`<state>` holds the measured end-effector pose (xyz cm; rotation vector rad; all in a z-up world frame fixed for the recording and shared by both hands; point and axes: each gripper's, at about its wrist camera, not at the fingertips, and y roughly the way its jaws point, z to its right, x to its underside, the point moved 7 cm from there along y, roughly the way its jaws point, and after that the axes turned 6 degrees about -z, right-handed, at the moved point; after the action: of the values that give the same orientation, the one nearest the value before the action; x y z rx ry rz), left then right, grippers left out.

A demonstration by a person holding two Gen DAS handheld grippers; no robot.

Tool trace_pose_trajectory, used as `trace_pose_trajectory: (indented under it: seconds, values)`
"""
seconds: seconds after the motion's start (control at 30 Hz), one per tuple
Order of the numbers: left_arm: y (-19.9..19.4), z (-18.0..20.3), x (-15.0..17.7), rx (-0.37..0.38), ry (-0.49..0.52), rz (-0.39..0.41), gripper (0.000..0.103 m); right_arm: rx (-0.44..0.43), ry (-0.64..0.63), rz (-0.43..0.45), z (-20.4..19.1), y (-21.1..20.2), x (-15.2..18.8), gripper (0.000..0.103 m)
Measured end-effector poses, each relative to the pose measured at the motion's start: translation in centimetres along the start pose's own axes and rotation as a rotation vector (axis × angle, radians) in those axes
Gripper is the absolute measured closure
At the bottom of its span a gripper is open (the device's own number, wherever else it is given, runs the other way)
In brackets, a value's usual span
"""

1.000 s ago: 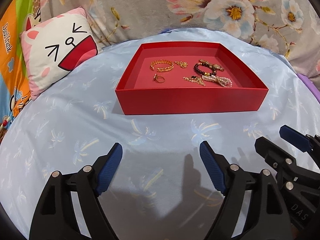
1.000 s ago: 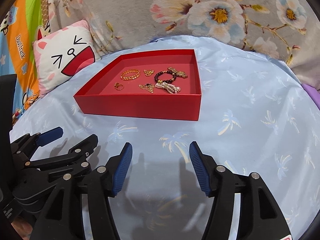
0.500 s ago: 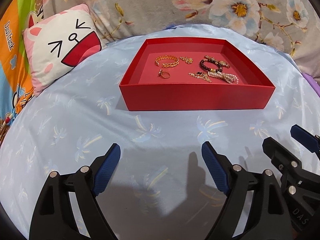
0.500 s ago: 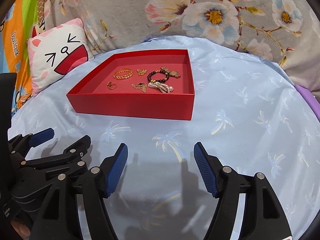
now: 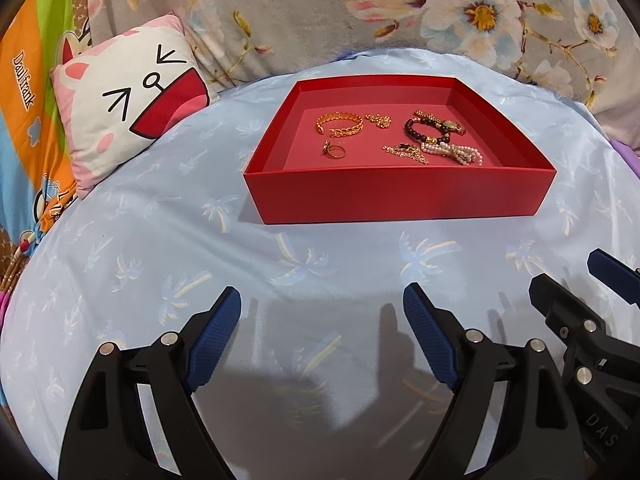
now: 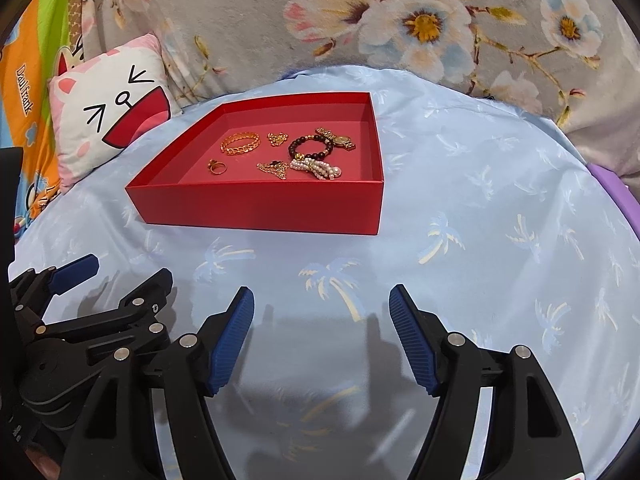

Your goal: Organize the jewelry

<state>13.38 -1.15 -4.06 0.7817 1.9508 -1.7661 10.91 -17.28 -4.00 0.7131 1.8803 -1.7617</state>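
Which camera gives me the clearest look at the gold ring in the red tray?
The left wrist view: the gold ring lies nearer centre, clear of other pieces. The right wrist view shows it too, unobstructed, but further off to the left.

Surface: a bed (image 5: 120,240) under a light blue sheet (image 6: 500,200) printed with pale palm trees, smooth, with faint creases.
Directly on the sheet: a shallow red tray (image 5: 400,200), open-topped, lying flat toward the far middle of the sheet.
At the far left edge: a white and pink cartoon-face cushion (image 5: 132,108), leaning up from the sheet's edge.
Behind the sheet: a grey floral blanket (image 6: 320,32), rising along the far side.
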Motion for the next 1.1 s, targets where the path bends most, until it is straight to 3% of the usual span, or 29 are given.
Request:
trace_pose_trajectory:
  seconds: [1.1]
  values:
    - [-0.06,-0.11,-0.06,-0.009,0.004,0.002,0.022,0.004,-0.003,0.001,0.21,0.08,-0.07,0.034]
